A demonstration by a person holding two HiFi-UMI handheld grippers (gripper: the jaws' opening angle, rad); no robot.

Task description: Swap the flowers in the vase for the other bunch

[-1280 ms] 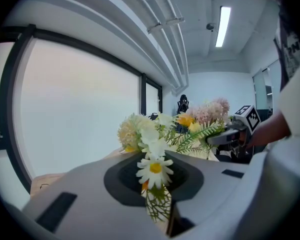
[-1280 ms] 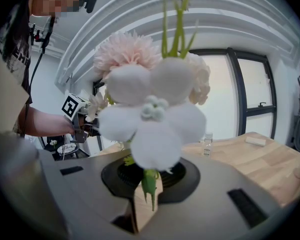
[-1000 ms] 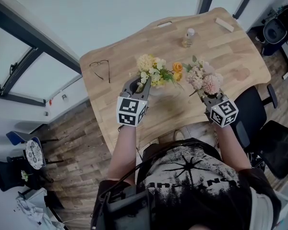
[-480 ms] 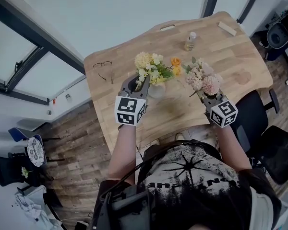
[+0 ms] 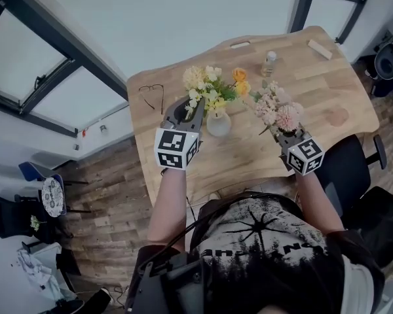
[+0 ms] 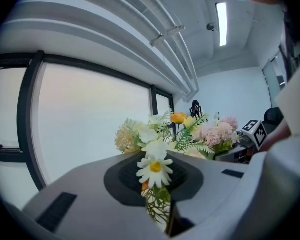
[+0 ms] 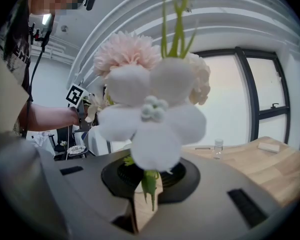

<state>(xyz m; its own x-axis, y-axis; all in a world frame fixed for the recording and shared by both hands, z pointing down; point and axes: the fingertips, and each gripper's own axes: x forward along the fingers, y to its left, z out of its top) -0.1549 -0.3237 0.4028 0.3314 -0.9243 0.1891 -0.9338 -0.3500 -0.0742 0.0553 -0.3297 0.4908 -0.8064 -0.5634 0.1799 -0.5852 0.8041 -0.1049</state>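
My left gripper [image 5: 191,110] is shut on the stems of the yellow and white bunch [image 5: 209,87] and holds it just above and left of the small clear vase [image 5: 218,123] on the wooden table [image 5: 327,90]. Whether the stem ends are still inside the vase is hidden. In the left gripper view a white daisy [image 6: 155,166] stands right over the closed jaws of that gripper [image 6: 160,211]. My right gripper [image 5: 283,131] is shut on the pink bunch [image 5: 275,106], held in the air to the right of the vase. Its pale blooms [image 7: 152,109] fill the right gripper view above its jaws [image 7: 147,194].
A pair of glasses [image 5: 152,95] lies at the table's left end. A small bottle [image 5: 269,63] and a wooden block [image 5: 321,49] sit at the far right. A black chair [image 5: 354,169] stands by the table's near right edge.
My left gripper has risen with the yellow and white bunch, so more of the vase now shows below the flowers. The right gripper has stayed put with the pink bunch.
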